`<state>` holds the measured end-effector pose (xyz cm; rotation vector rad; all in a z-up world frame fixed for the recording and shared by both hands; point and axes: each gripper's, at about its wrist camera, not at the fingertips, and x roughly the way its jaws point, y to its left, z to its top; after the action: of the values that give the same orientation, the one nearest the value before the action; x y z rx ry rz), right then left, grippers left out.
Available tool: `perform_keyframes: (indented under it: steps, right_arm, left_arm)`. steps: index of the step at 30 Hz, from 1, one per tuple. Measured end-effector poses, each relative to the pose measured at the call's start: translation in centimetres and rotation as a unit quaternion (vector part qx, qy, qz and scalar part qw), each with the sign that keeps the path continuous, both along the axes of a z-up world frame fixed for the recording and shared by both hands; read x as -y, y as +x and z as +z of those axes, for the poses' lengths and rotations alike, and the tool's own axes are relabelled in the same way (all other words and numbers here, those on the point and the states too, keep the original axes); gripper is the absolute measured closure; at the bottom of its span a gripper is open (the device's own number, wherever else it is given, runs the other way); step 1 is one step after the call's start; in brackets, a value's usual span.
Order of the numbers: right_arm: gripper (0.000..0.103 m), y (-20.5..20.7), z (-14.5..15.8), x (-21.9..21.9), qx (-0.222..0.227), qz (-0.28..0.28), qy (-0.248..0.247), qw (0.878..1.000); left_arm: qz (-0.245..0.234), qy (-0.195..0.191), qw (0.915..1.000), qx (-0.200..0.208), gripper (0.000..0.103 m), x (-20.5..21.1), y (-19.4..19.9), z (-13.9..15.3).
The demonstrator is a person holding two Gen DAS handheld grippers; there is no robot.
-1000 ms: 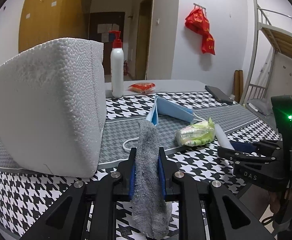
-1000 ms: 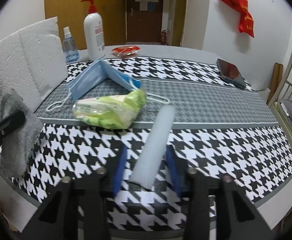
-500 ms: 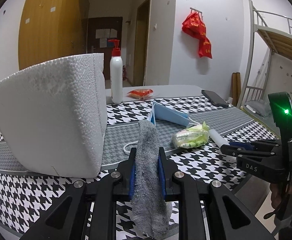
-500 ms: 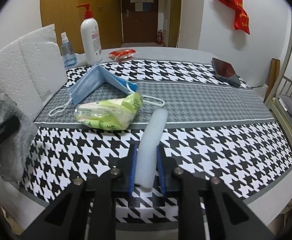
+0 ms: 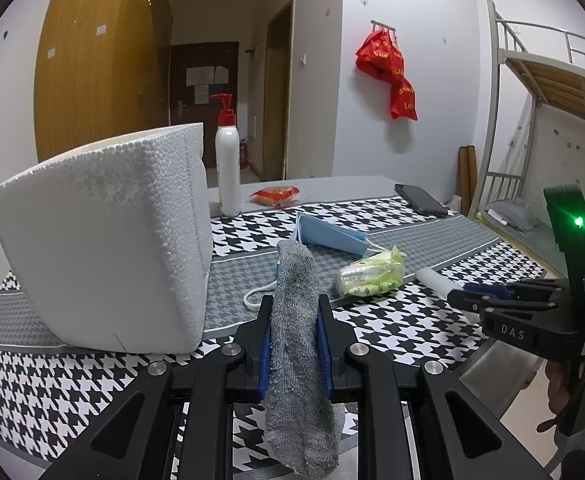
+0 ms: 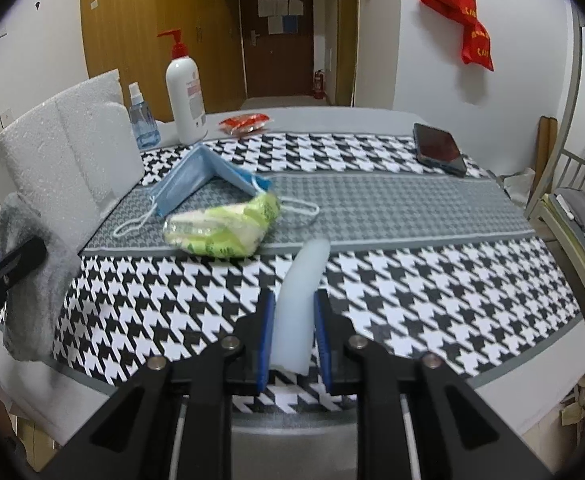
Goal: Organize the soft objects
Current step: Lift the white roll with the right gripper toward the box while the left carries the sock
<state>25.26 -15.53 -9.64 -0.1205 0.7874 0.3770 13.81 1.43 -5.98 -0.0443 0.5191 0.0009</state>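
My left gripper (image 5: pixel 295 320) is shut on a grey knitted sock (image 5: pixel 296 344) that hangs limp below the pads; the same sock (image 6: pixel 32 276) shows at the left edge of the right wrist view. My right gripper (image 6: pixel 294 320) is shut on a white foam roll (image 6: pixel 298 300), lifted off the houndstooth cloth. In the left wrist view the right gripper (image 5: pixel 458 298) sits at the right with the foam roll (image 5: pixel 432 278) sticking out. A blue face mask (image 6: pixel 204 178) and a green tissue pack (image 6: pixel 224 228) lie mid-table. A white foam box (image 5: pixel 108 248) stands at the left.
At the back stand a red-capped pump bottle (image 6: pixel 186 96), a small blue spray bottle (image 6: pixel 142 120) and a red snack packet (image 6: pixel 244 122). A black phone (image 6: pixel 438 148) lies at the far right. A bunk bed frame (image 5: pixel 532 120) stands past the table's right edge.
The right gripper closed on the foam roll and lifted it off the cloth. Both grippers rose a little; the left kept hold of the sock.
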Motion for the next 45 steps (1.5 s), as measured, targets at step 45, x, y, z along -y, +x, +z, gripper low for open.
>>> perform_keyframes:
  steps: [45]
  right_arm:
    - [0.083, -2.1, 4.6, 0.9, 0.054, 0.017, 0.051, 0.997]
  left_arm:
    - [-0.009, 0.026, 0.9992, 0.029, 0.083, 1.1, -0.8, 1.9]
